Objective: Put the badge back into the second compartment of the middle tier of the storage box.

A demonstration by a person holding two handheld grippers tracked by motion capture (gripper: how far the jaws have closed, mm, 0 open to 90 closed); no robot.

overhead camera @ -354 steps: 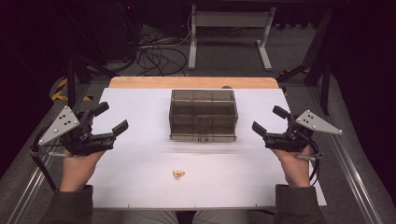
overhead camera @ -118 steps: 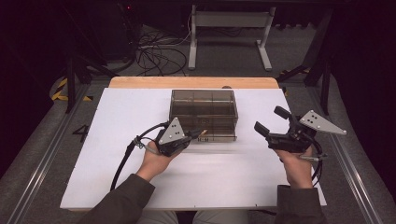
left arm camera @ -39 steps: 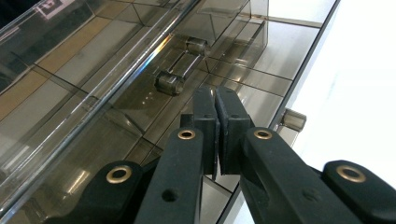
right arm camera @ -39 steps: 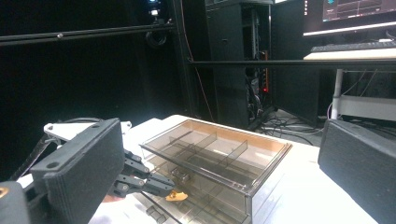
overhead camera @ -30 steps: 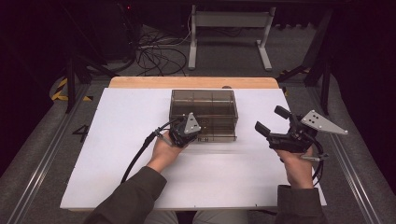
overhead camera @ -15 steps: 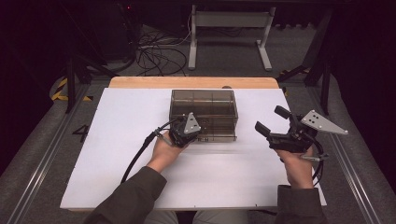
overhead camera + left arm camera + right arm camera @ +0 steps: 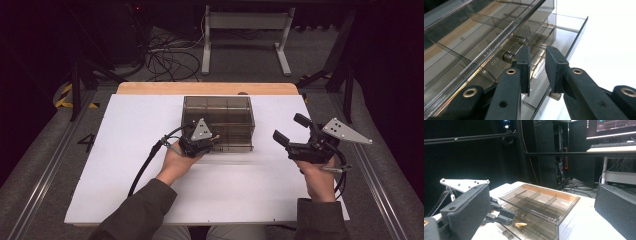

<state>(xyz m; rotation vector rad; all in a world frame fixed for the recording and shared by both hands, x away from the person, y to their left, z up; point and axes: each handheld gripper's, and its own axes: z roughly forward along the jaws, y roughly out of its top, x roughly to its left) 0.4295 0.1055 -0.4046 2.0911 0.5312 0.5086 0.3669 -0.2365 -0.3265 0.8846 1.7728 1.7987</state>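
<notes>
The left gripper (image 7: 212, 138), jaws just eased slightly apart and empty, noses into the smoky drawer box (image 7: 235, 107); at three o'clock the right gripper (image 7: 290, 128) hangs wide open.

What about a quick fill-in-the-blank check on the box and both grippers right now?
The box stands on a ____ sheet. A small yellowish piece lies in the box's pulled-out ____. The left gripper, jaws just opening with nothing gripped, is at the box's ____ wall, nearest the person. The right gripper has its jaws ____, holding nothing.
Missing: white; drawer; front; open.
</notes>
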